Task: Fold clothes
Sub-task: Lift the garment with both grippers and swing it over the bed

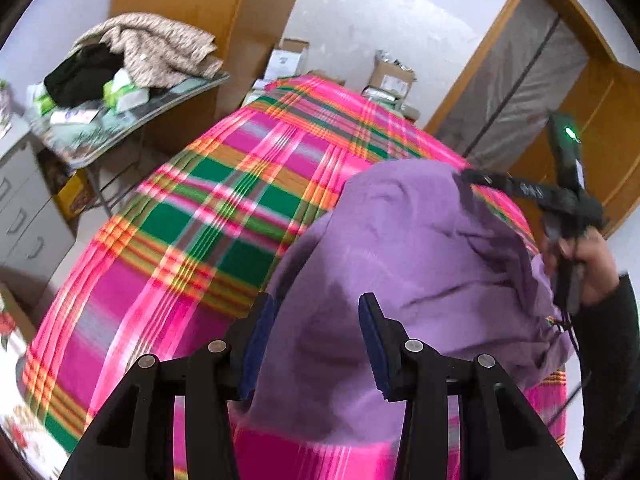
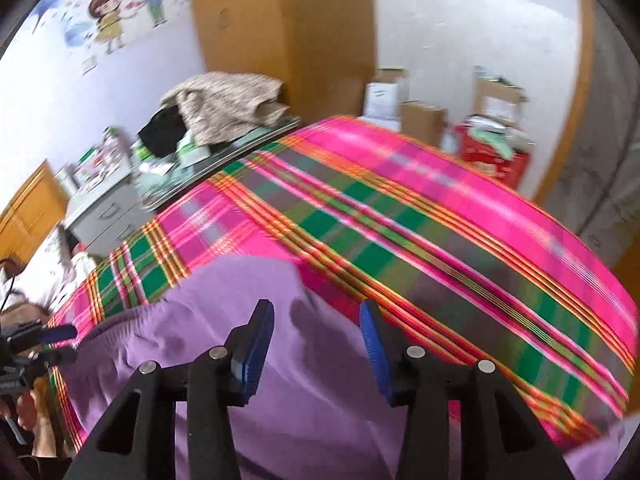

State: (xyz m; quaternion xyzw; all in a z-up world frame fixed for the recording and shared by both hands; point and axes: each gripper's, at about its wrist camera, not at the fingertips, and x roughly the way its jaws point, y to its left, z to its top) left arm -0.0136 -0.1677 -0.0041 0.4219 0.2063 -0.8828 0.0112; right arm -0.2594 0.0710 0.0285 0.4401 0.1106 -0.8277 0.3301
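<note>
The purple garment (image 1: 420, 264) is spread on the plaid bedcover (image 1: 224, 200), directly under both tongs. The left gripper (image 1: 318, 344) and right gripper (image 2: 316, 344) are held open above it, nothing grasped.

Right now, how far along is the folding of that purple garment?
Barely started. The purple garment lies bunched on the plaid bedcover, with no neat fold visible. Left gripper and right gripper are both open above it, gripping nothing. Spreading and folding remain.
</note>
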